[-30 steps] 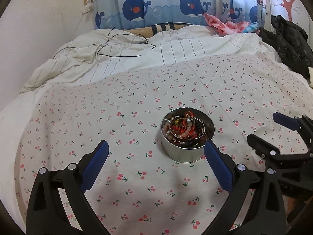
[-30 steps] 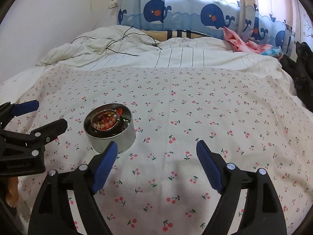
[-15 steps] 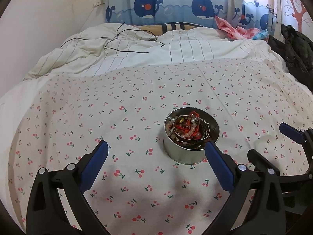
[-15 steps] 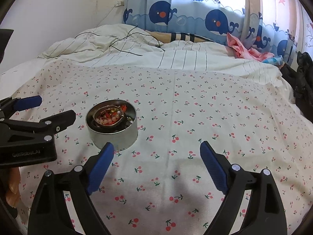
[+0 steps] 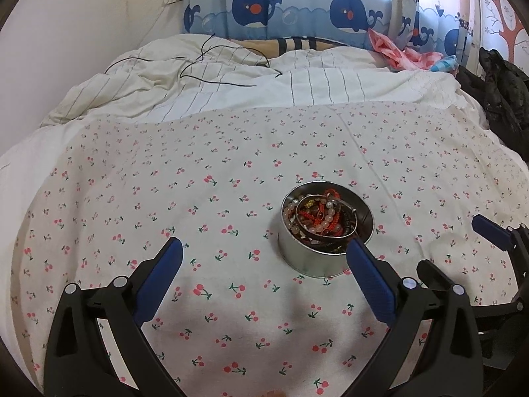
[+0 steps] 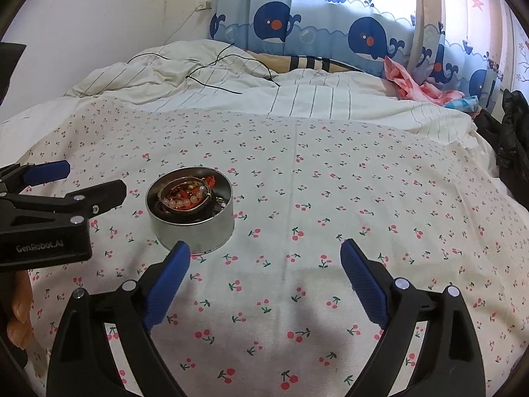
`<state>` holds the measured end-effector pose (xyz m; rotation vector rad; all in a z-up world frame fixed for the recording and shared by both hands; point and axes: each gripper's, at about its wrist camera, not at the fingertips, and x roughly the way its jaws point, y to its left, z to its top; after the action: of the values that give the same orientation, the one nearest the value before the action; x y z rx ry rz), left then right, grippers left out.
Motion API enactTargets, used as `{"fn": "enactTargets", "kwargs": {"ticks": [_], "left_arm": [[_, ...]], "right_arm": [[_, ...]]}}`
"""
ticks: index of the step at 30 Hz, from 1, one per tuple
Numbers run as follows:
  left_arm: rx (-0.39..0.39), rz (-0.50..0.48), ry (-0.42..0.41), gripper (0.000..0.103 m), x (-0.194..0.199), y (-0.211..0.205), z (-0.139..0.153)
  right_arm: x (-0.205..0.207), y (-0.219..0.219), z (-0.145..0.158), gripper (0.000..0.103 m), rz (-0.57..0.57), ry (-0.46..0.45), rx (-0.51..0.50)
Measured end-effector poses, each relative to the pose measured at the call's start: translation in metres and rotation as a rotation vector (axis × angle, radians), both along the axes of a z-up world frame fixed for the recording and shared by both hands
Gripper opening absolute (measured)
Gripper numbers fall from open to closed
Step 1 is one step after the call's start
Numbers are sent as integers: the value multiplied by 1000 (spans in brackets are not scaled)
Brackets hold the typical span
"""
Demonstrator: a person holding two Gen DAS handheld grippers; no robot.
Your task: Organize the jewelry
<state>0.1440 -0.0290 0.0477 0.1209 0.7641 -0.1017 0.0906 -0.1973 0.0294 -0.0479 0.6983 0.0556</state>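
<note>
Round metal tin (image 5: 307, 258) stuffed with beaded bracelets (image 5: 319, 220), maybe a bangle too, sits on the cherry-print sheet (image 5: 165, 198). Left gripper (image 5: 264, 264) and right gripper (image 6: 264, 258) both spread wide, empty; right's jaws just finished opening.

The left gripper (image 6: 79, 185) body carries the pale lettering "GenRobot.AI".

One round tin (image 5: 310, 258), two claws, left claw (image 5: 263, 266), right claw (image 6: 264, 264)
</note>
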Motion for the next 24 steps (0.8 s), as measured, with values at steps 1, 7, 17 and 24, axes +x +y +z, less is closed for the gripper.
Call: {"fn": "enactTargets", "kwargs": {"ticks": [1,7,17,24], "left_arm": [[2,1,6,95,0,0,0],[1,8,4,95,0,1,0],[11,9,0,95,0,1,2],[18,10,6,95,0,1,1]], "right_arm": [[0,0,0,89,0,-1,0],[0,0,0,89,1,1,-2],[0,1,-1,89,1,3,-3],[0,0,0,90,3,3,-5]]}}
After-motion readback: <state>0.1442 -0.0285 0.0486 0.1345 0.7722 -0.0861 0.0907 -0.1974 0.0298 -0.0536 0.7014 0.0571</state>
